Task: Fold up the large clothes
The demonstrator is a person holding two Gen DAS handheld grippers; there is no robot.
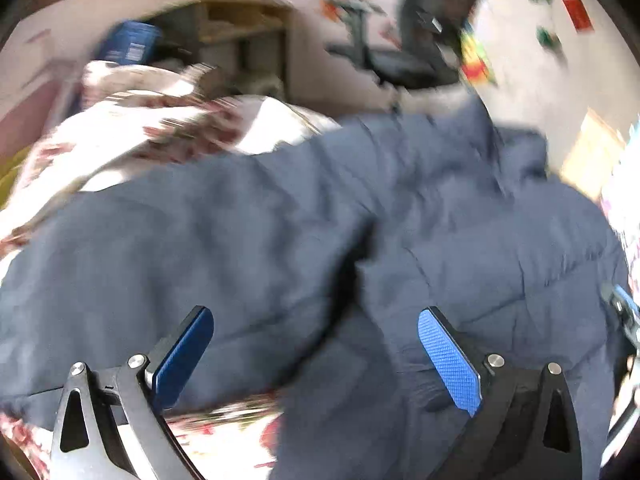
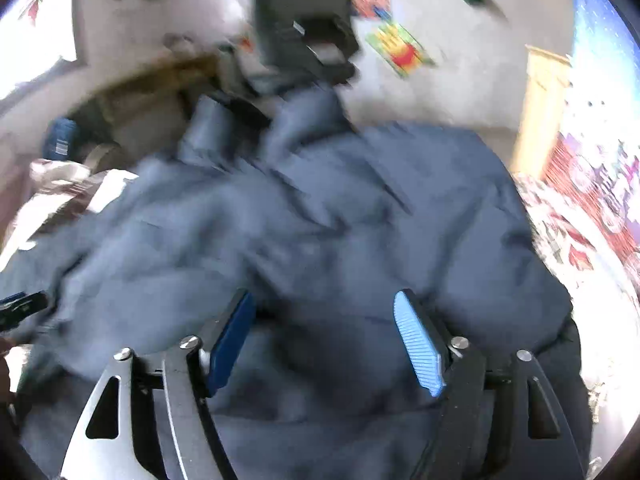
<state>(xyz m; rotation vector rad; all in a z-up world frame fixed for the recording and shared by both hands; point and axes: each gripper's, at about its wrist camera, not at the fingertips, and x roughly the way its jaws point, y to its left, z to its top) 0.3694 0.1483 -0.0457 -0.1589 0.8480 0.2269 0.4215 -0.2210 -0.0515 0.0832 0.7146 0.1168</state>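
Note:
A large navy padded jacket (image 1: 280, 232) lies spread over a bed with a floral cover (image 1: 132, 136); both views are blurred. My left gripper (image 1: 316, 316) hangs open just above the jacket, with cloth below the fingers but nothing pinched between the blue pads (image 1: 448, 360). In the right wrist view the same jacket (image 2: 320, 208) fills the middle. My right gripper (image 2: 326, 300) stands open over it, its pads clear of the fabric. The right gripper's edge shows at the far right of the left view (image 1: 624, 312), and the left gripper's tip peeks in at the left of the right view (image 2: 20, 308).
A dark office chair (image 1: 412, 52) stands beyond the bed against a white wall with coloured stickers (image 2: 400, 48). A wooden shelf unit (image 1: 240, 36) and a blue box (image 1: 128, 42) sit at the back left. Floral bedding (image 2: 580, 232) shows at the right of the jacket.

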